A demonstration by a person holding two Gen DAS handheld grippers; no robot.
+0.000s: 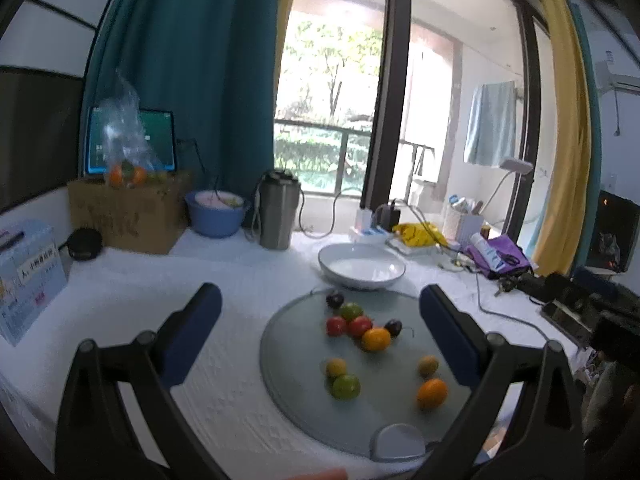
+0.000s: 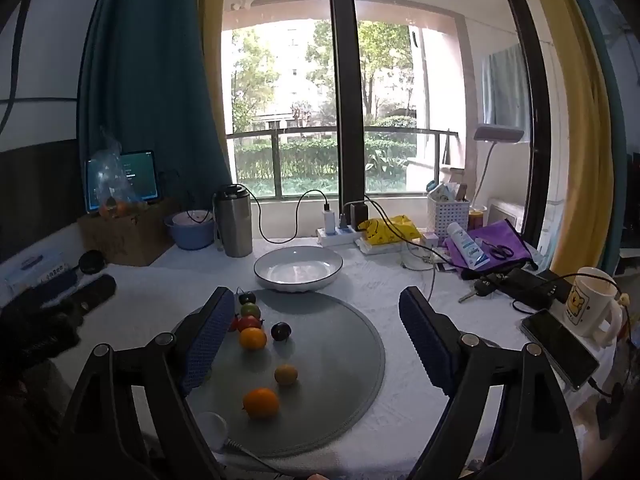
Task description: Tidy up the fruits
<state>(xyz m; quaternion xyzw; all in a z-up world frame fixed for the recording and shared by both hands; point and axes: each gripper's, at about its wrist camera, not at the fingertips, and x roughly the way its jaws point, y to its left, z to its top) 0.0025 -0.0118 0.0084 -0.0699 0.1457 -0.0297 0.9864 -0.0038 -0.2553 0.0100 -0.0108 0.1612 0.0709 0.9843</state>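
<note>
1. Fruits lie loose on the round grey mat [image 1: 296,384] near the front edge of the desk [image 1: 224,280]. The empty white bowl [image 1: 362,266] sits just beyond the mat's far edge; judged to be the sorting target, though the task line does not say so.
2. Left claw [image 1: 320,332]: spread wide, holding nothing, touching nothing. It hovers over the mat's left half.
3. Right claw [image 2: 316,334]: also spread wide and empty, above the mat's right half.
4. Key relation: seen from the right claw, the nearest orange fruit [image 2: 261,402] lies ahead and slightly left of the midline, close to the mat's near edge. The small yellow-green fruit [image 2: 286,374] lies just beyond it.
5. Seen from the left claw, the green fruit [image 1: 346,386] and the yellow one [image 1: 336,368] touching it lie almost on the midline. The red, green and dark cluster [image 1: 352,322] is farther toward the bowl.
6. Fruits are round, so there is no long axis to align.
7. Judgement: either claw can take a near fruit; no pick has begun.
</note>
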